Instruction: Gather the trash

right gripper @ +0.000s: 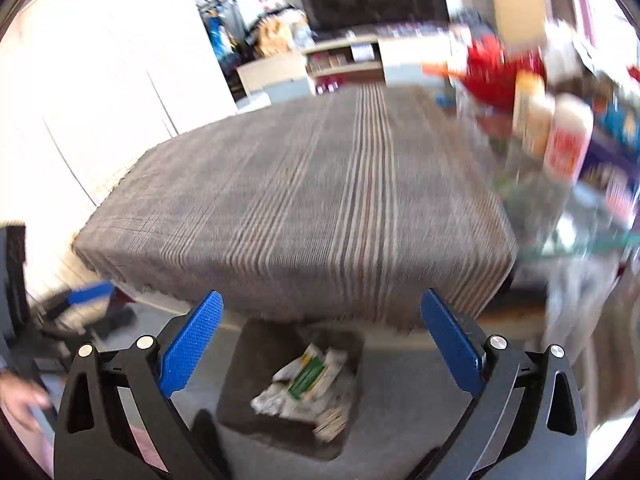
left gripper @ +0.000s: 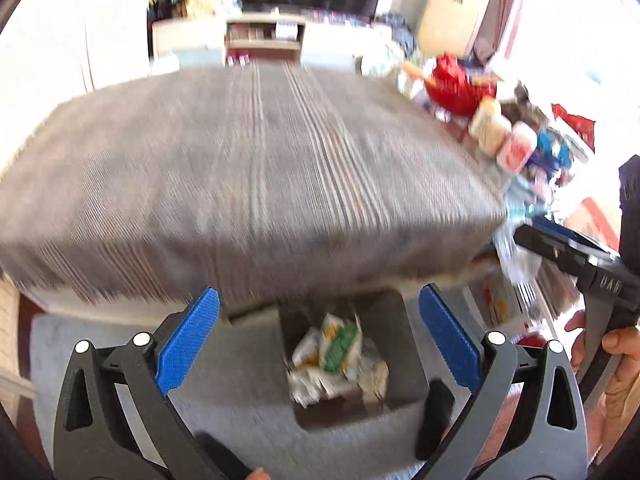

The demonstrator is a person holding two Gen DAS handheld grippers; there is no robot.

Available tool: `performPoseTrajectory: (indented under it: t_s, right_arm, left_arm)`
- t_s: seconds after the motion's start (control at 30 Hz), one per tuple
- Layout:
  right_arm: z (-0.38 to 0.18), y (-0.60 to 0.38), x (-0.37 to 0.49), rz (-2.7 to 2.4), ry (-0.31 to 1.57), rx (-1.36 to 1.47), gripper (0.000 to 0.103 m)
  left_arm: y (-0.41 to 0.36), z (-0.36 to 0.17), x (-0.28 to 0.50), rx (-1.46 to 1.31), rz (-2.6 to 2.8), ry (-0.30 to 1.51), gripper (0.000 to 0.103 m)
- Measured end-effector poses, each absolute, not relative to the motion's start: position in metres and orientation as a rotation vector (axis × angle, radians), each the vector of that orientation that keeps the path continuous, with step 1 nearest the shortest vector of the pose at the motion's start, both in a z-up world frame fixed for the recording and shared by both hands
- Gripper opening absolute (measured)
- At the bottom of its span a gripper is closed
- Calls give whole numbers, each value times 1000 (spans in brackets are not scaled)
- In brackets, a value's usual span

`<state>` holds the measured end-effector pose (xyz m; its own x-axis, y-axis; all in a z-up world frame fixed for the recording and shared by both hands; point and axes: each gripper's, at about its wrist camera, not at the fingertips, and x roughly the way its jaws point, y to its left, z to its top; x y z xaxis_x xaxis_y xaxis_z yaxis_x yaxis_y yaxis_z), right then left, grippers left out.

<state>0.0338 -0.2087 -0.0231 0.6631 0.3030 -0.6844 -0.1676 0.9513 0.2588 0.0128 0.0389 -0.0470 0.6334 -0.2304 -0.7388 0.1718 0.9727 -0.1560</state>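
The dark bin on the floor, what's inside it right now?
The bin holds a heap of crumpled wrappers, mostly white, one with a green label. They cover the bin's bottom, so whatever lies beneath the heap cannot be seen.

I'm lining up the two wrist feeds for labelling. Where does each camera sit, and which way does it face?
Left wrist: on the left gripper, looking forward and down past its open blue pads at the trash bin below the striped table; the right gripper and a hand show at the right edge.
Right wrist: on the right gripper, facing the same way over the bin; a hand shows at lower left.
Shared: bin with wrappers, table, red bowl.
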Motion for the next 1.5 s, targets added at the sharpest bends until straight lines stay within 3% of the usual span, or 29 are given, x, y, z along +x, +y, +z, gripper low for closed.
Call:
performPoseTrajectory:
  t_s: [0.17, 0.63, 1.5]
  right_arm:
    - [-3, -217, 30, 184, 676, 88, 100]
    - [-9, -250, 18, -16, 494, 131, 100]
    - [-23, -260, 22, -12, 573, 202, 100]
  left_arm:
    - [52, -21, 21, -45, -191, 737, 95]
    - [57, -41, 20, -74, -175, 623, 95]
    - [70, -43, 14, -57, -83, 610, 95]
